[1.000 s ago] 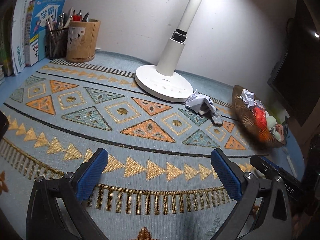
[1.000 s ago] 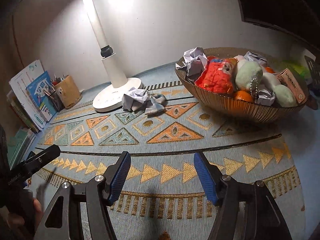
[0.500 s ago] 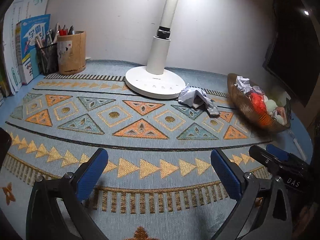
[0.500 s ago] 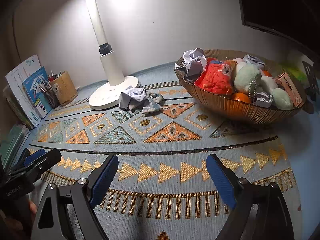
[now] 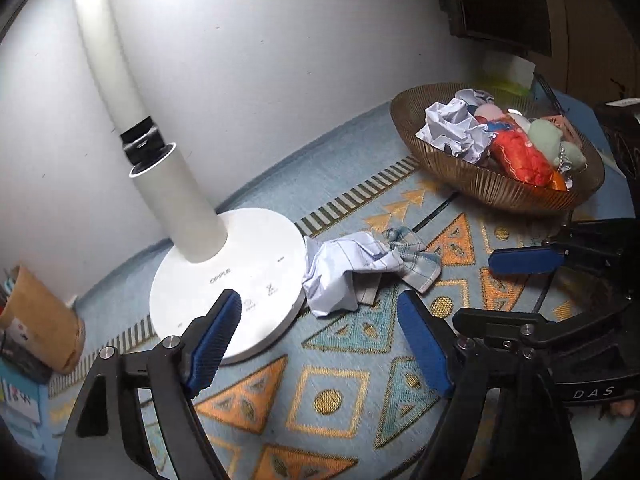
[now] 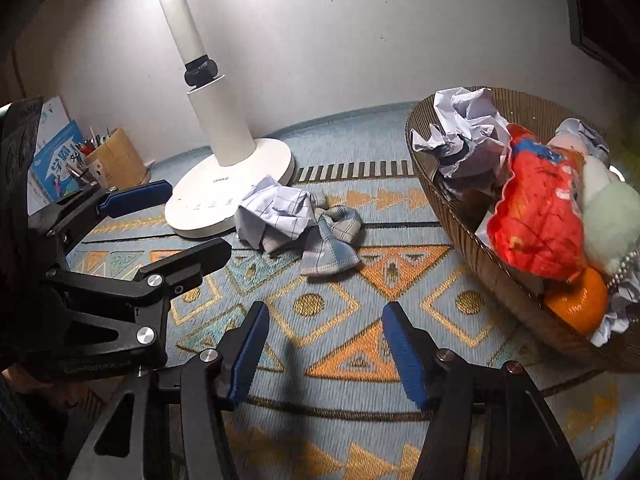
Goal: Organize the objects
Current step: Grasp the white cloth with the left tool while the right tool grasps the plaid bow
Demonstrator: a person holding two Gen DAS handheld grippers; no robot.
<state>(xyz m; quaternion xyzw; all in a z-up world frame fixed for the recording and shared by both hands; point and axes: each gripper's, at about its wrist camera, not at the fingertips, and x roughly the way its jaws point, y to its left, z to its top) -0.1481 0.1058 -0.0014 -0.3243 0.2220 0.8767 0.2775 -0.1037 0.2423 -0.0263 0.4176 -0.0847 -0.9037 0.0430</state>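
Blue pads line the left gripper (image 5: 320, 336), whose jaws stand apart over the patterned mat (image 5: 332, 400) with nothing between them; they have just been closing. Through the left wrist view, a crumpled checked cloth (image 5: 360, 276) lies on the mat just beyond the fingertips, its pale end touching the rim of the round white lamp base (image 5: 256, 256). The lamp's stem rises toward the upper left against the grey wall. Well to the right sits a ribbed brown bowl (image 5: 492, 190), heaped with crumpled paper (image 5: 456, 132), a red packet (image 5: 520, 156) and pale green plush pieces. The right gripper (image 5: 532, 261) shows at the right edge, one blue pad reaching in toward the cloth. At far left a wooden pen holder (image 5: 44, 328) stands tilted in the frame.

From the right wrist view, the right gripper (image 6: 324, 352) hangs with its jaws spread and empty above the mat (image 6: 320, 304); they too have just been closing. The cloth (image 6: 296, 220) lies ahead of it, up against the lamp base (image 6: 228, 200). The left gripper (image 6: 160, 220) comes in from the left, its fingers apart and short of the cloth. The bowl (image 6: 452, 216) fills the right side, paper (image 6: 468, 132) at its near-left rim, the red packet (image 6: 540, 208) beside it and an orange (image 6: 576, 304) lower down. The pen holder (image 6: 116, 160) and some books (image 6: 56, 160) stand by the wall at the left.
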